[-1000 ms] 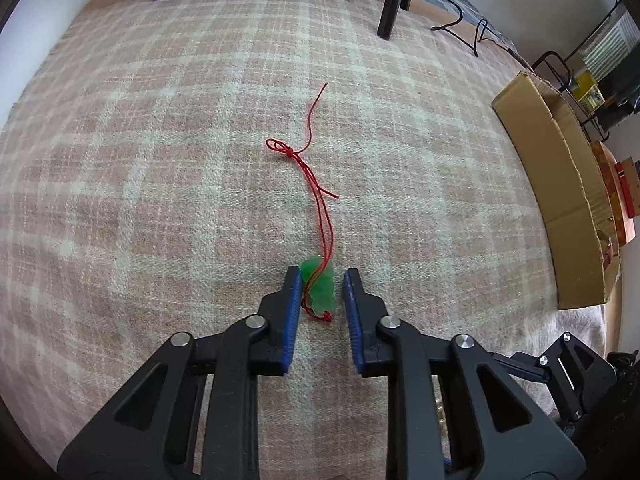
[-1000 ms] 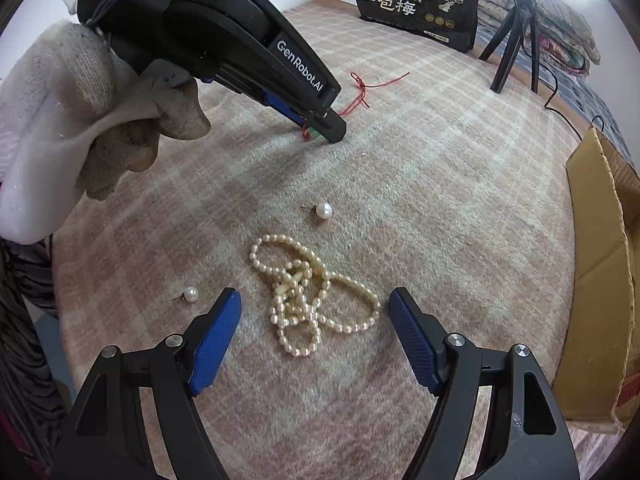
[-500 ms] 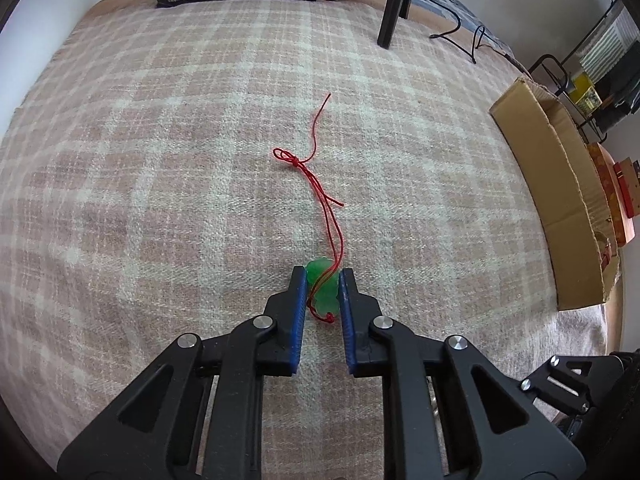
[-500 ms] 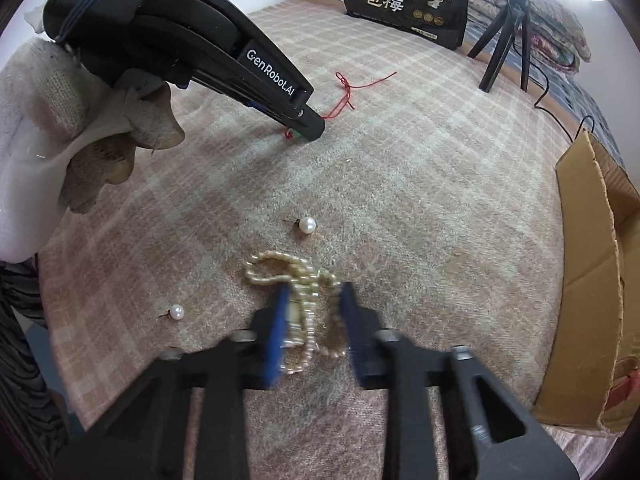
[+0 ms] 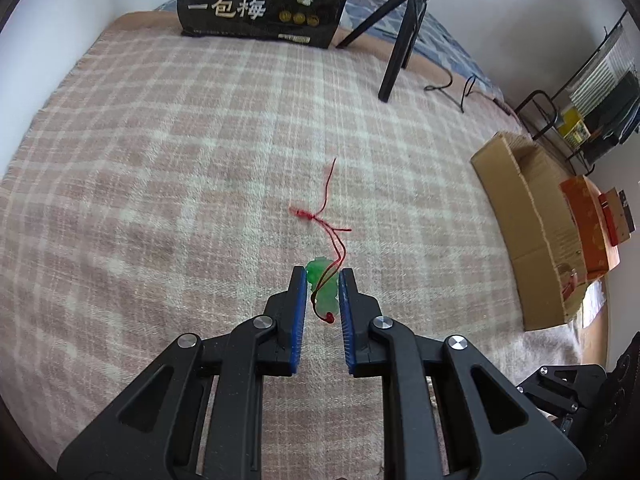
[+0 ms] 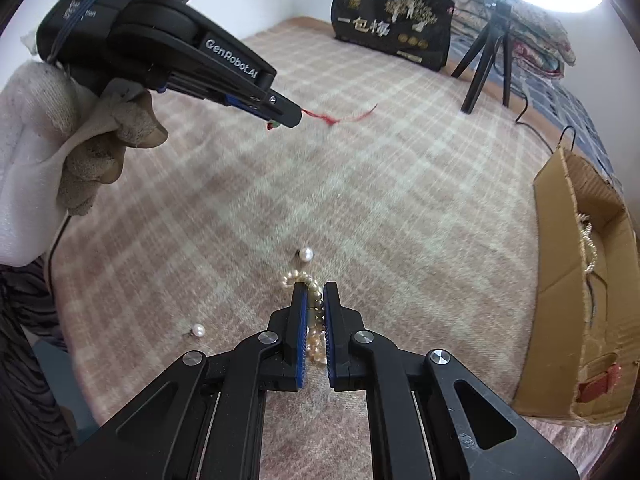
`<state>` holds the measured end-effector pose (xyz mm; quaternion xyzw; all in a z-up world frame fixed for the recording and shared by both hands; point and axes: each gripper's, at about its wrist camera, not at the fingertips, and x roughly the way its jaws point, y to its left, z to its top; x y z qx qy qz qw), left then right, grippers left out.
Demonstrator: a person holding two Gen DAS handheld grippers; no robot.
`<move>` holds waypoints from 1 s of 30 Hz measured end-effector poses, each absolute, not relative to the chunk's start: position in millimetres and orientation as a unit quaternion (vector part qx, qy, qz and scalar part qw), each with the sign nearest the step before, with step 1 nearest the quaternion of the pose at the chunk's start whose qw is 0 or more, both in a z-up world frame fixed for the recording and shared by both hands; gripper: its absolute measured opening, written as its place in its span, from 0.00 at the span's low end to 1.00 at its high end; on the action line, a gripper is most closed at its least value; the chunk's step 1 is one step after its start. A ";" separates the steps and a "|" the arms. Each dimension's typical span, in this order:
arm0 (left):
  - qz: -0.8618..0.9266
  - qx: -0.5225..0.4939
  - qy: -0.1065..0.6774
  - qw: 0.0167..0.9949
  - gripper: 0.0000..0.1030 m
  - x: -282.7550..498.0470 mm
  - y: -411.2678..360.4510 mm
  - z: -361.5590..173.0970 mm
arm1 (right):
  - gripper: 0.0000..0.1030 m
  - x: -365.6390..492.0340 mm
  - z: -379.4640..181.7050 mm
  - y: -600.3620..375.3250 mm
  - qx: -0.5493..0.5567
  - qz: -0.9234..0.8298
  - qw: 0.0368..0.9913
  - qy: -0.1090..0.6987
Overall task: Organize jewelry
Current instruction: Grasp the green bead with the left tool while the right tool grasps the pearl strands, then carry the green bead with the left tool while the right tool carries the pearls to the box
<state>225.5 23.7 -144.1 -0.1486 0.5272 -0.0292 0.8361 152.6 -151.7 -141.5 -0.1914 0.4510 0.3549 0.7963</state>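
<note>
Green jade-like pendant [image 5: 323, 292] clamped between the blue pads of the left tool [image 5: 323, 298], lifted off the plaid blanket [image 5: 160, 200], its red cord [image 5: 326, 204] trailing ahead and down toward the weave. Pearl necklace [image 6: 314, 312] pinched in the right tool [image 6: 315, 308], jaws just closed down tight on a bunch of strands, most of the string hidden between the pads and below them. Two loose pearl studs left lying on the blanket: one [image 6: 306, 255] just beyond the necklace, another [image 6: 198, 330] off to the left. Open cardboard box [image 6: 576, 280] at the right edge of the bed, some chain or beads already inside.

Likely trouble from here:
- Slipping beads: round, smooth, gripped only at a few points, so a quick swing toward the box could shake the necklace free.
- Hanging loops snagging on the box rim or the blanket's nap.
- Red cord dragging, catching on the weave and tugging the pendant out of its narrow pinch.
- Both tools heading for the same box at once and colliding.
- Small studs easily overlooked or rolled off the bed.
</note>
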 end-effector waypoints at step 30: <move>-0.106 -0.179 0.448 0.870 0.14 221.2 -10.6 -61.4 | 0.06 175.4 -32.4 -236.2 -0.094 0.294 0.877 0.368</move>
